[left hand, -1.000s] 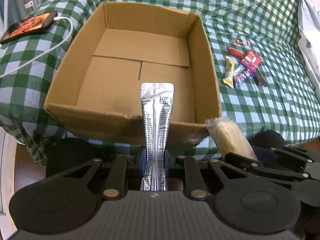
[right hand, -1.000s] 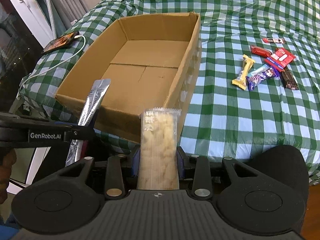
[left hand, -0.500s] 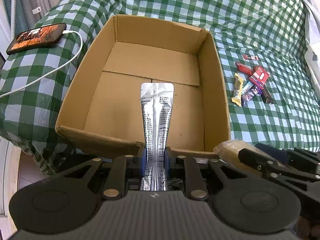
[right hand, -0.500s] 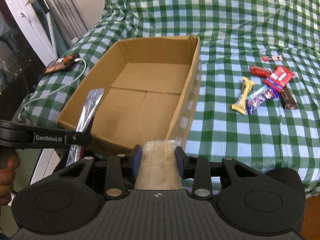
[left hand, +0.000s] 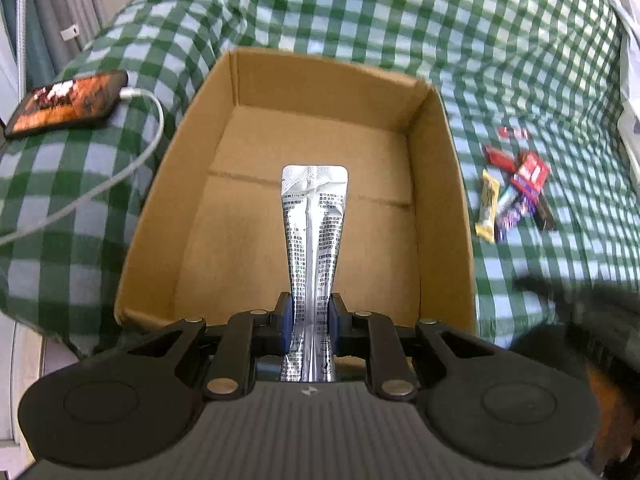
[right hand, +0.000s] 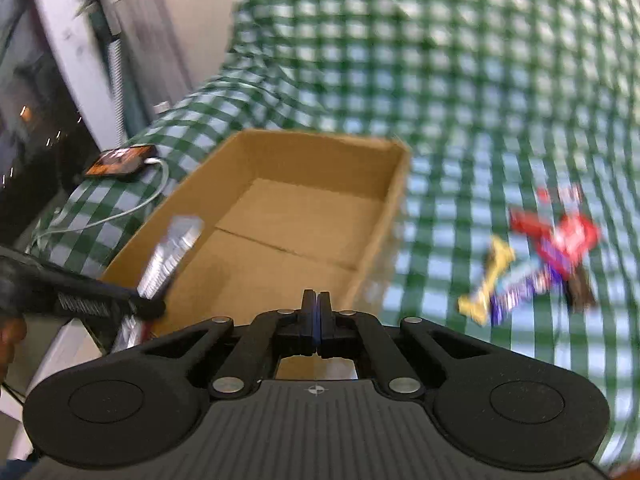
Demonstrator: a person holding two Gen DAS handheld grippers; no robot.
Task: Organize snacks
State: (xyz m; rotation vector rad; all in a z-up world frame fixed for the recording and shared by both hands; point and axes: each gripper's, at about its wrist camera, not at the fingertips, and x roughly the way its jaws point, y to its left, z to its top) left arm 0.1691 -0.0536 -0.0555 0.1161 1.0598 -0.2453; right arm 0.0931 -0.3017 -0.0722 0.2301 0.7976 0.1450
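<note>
The silver sachet [left hand: 314, 240] is clamped in the left gripper [left hand: 310, 318] above the cardboard box [left hand: 440, 200]. The right gripper [right hand: 318, 312] jaws have just closed fully, apparently empty. Next, release into the box is required.

a big soft piece of furniture is covered with a green and white checked cloth [left hand: 360, 20]. the cloth has folds and bumps. on its left side lies a phone [left hand: 68, 102] with a bright orange screen, and a white cable [left hand: 132, 160] is plugged into it. at the far left there are grey curtains [left hand: 52, 12] and a pale wall [right hand: 192, 8]. a dark window [right hand: 28, 120] shows small lights.
</note>
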